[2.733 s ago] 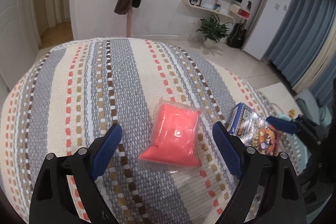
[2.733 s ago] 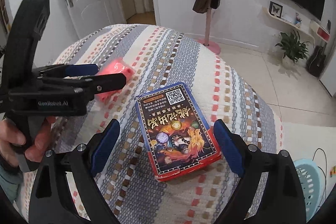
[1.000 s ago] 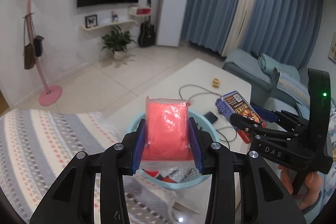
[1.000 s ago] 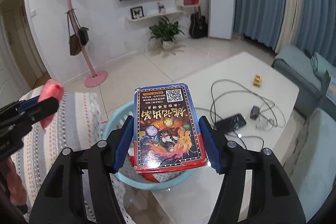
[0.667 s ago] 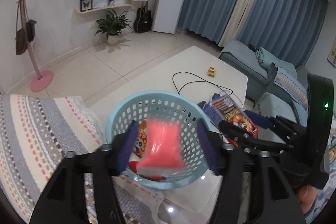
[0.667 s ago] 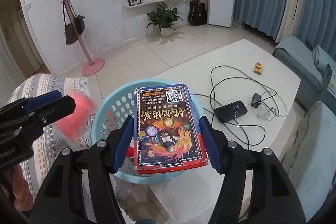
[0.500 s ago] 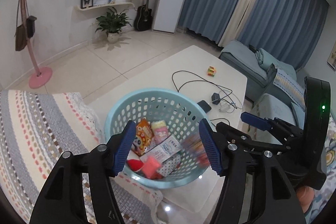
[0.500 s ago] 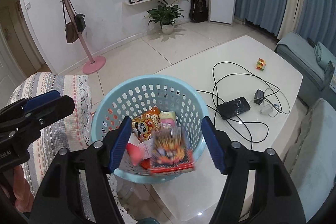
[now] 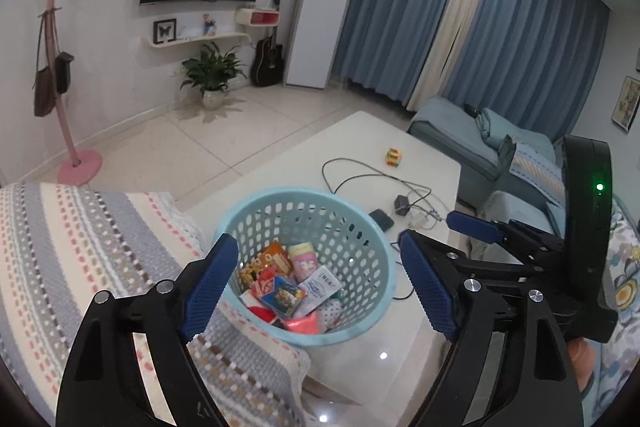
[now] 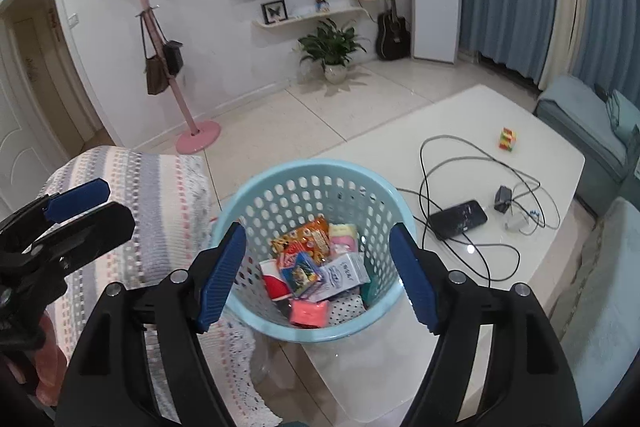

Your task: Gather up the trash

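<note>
Both tools are empty at this moment: the left gripper (image 9: pixel 318 281) hangs above the light-blue perforated basket (image 9: pixel 372 291) with its blue pads spread wide apart and nothing between them, and the right gripper (image 10: pixel 320 273) stands likewise, jaws parted over the same basket. The basket sits on the white coffee table (image 10: pixel 532 131), just beside the striped woven cover (image 9: pixel 60 239). Inside it lie the collected items: a blue card box (image 10: pixel 301 273) on top of the heap, a pink packet (image 10: pixel 309 311) at the near side of the floor of the basket, an orange snack bag (image 10: pixel 306 239), a white tissue pack (image 10: pixel 346 273) and a pale pink-and-yellow pack (image 10: pixel 343 235). In my judgement the deposit step is complete for whatever these tools carried, and what remains is to seek further trash; none is visible on the stretch of cover in view, and the phone (image 10: pixel 458 219), cables and small cube (image 10: pixel 507 139) on the table do not read as trash. The card box lies roughly flat but tilted on the heap, its long axis running diagonally from upper left to lower right in the right wrist view, printed face upward. The pink packet lies flat, long axis across the view.
</note>
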The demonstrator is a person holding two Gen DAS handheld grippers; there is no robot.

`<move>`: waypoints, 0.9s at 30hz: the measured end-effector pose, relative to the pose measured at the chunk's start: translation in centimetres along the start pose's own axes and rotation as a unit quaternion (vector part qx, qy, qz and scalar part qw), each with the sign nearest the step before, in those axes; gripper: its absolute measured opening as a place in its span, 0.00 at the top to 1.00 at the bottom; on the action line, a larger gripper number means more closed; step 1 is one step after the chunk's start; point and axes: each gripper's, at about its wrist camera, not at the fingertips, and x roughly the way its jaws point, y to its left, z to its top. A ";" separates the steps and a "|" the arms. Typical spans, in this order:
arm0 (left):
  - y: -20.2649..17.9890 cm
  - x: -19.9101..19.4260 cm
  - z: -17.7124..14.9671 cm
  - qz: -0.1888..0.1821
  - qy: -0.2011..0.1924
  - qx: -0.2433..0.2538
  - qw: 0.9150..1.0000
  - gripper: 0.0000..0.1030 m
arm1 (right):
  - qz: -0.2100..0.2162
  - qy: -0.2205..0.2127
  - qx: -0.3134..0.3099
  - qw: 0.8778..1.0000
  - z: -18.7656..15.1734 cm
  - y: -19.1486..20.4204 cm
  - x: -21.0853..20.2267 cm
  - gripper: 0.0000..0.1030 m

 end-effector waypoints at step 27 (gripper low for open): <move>-0.3 -18.2 -6.8 0.116 -0.135 -0.038 0.983 0.14 | -0.009 -0.166 -0.030 0.986 -5.5 8.5 -13.1 0.26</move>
